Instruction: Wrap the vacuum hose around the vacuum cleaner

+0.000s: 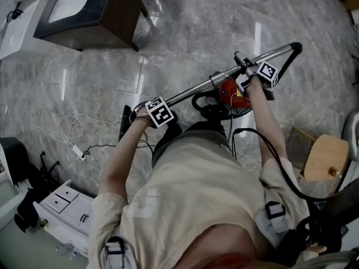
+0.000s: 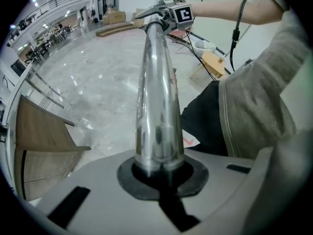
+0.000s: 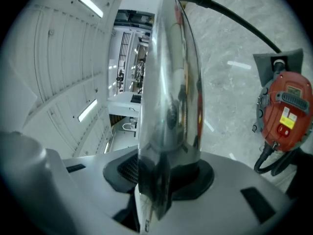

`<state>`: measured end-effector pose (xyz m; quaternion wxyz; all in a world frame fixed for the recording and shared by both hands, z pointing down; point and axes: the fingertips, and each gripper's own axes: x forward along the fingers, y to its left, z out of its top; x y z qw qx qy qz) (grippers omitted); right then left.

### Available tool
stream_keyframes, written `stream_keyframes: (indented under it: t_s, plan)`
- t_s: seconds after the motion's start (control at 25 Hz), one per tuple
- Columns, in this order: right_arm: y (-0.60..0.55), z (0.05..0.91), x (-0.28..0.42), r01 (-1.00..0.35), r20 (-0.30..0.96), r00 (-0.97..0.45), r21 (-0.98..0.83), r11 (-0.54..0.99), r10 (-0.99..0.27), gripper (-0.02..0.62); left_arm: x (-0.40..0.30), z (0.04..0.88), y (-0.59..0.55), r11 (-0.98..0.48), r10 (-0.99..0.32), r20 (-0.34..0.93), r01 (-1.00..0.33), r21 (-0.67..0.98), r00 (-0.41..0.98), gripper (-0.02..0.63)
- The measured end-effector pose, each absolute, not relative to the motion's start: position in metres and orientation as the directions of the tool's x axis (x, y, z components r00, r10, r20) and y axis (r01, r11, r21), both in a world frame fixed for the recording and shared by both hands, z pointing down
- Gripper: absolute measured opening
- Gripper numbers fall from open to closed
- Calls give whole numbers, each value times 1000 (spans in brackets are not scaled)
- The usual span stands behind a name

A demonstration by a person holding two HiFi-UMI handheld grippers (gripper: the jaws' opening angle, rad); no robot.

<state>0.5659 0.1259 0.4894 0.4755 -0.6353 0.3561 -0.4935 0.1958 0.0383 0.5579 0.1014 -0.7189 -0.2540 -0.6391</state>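
A long chrome vacuum tube [image 1: 190, 94] runs slantwise over the marble floor, and both grippers hold it. My left gripper [image 1: 141, 109] is shut on its lower end; in the left gripper view the chrome tube [image 2: 156, 97] rises straight out of the closed jaws. My right gripper [image 1: 250, 76] is shut on the tube further up, near the bent black handle [image 1: 291, 50]. The red vacuum cleaner [image 1: 233, 97] sits on the floor under the tube, with the black hose [image 1: 205, 102] looped beside it. In the right gripper view the vacuum cleaner [image 3: 286, 114] stands to the right, the hose [image 3: 239, 21] leading to it.
A dark wooden table [image 1: 92, 21] stands at the far left. A white power strip [image 1: 76, 151] with a cable lies on the floor at the left. White drawers [image 1: 64, 203] are at the lower left, and a wooden stool [image 1: 325, 158] at the right.
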Motion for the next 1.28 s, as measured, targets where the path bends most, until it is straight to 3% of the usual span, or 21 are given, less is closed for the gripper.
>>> stream_keyframes:
  t_s: [0.16, 0.32, 0.64, 0.88, 1.04, 1.28]
  plan:
    - [102, 487, 538, 2, 312, 358, -943, -333, -880, 131, 171, 558, -7, -808, 280, 959, 547, 220, 29, 23]
    - [89, 502, 493, -9, 414, 369, -893, -449, -832, 300, 137, 575, -34, -769, 312, 950, 585, 257, -8, 21]
    - [134, 514, 445, -91, 511, 310, -824, -560, -802, 307, 137, 594, -33, -732, 245, 969, 659, 172, 19, 21]
    - [212, 501, 398, -76, 474, 325, -849, -523, -818, 333, 142, 604, -46, -793, 274, 959, 547, 268, -74, 21]
    - [304, 544, 342, 122, 550, 417, -823, -555, -724, 333, 145, 615, -61, -835, 266, 956, 466, 293, -125, 23]
    - [398, 632, 275, 478, 635, 478, -768, -426, -607, 333, 157, 611, -89, -885, 175, 962, 394, 246, -209, 26]
